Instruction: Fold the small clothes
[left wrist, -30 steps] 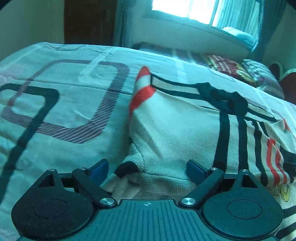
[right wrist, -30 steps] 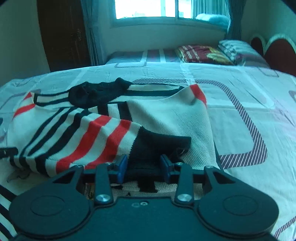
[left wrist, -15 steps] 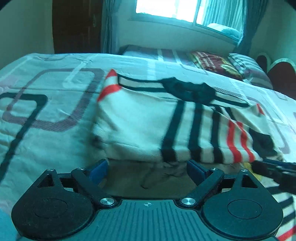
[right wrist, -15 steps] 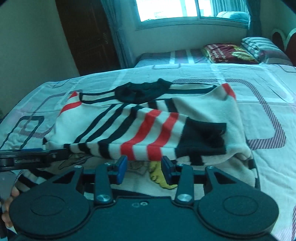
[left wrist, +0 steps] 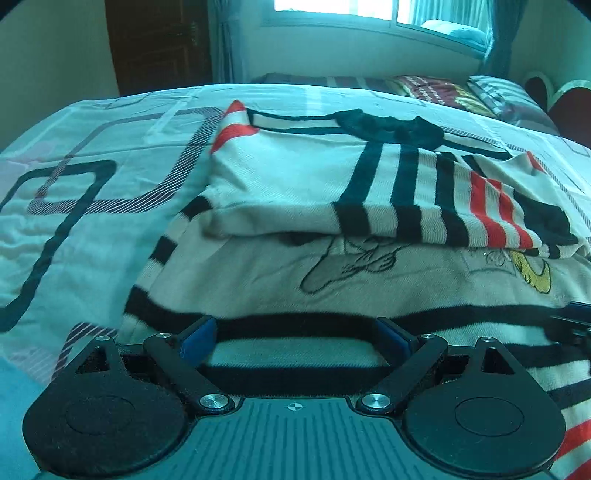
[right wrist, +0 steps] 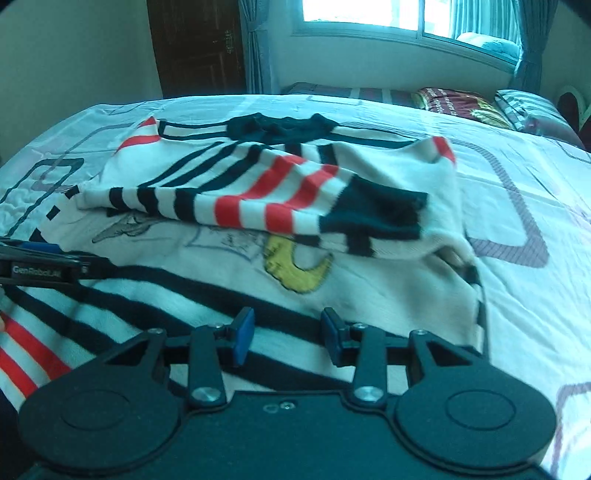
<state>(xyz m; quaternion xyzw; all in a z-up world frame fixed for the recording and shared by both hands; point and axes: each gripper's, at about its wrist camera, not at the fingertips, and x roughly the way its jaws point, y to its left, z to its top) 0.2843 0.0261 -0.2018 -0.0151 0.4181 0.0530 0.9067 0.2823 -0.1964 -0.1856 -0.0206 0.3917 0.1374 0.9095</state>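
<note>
- Writing: "GenRobot.AI" in pale letters on the side of the left hand-held gripper (right wrist: 40, 267), seen at the left edge of the right wrist view; no other text is legible.
- Sweater (left wrist: 332, 184): a knit, cream ground with black and red stripes, black ribbed collar (left wrist: 391, 127). It lies on the bed (left wrist: 92, 192), collar at the far end toward the window (left wrist: 369, 11), hem near the cameras, long axis running from near to far. Both sleeves are folded across the chest, the striped one with a black cuff (right wrist: 373, 210) on top. An embroidered cartoon outline (left wrist: 351, 262) and a yellow patch (right wrist: 295, 269) show below the sleeves.
- Bed cover: smooth pale cotton, printed with rounded rectangles in dark lines.
- Left hand-held gripper (left wrist: 295, 336): jaws wide, blue pads (left wrist: 199, 334) apart over the hem, nothing between them.
- Right hand-held gripper (right wrist: 286, 334): jaws narrow but parted, empty, above the lower striped part.
- Pillows (right wrist: 461, 105): patterned, at the far end.
</note>
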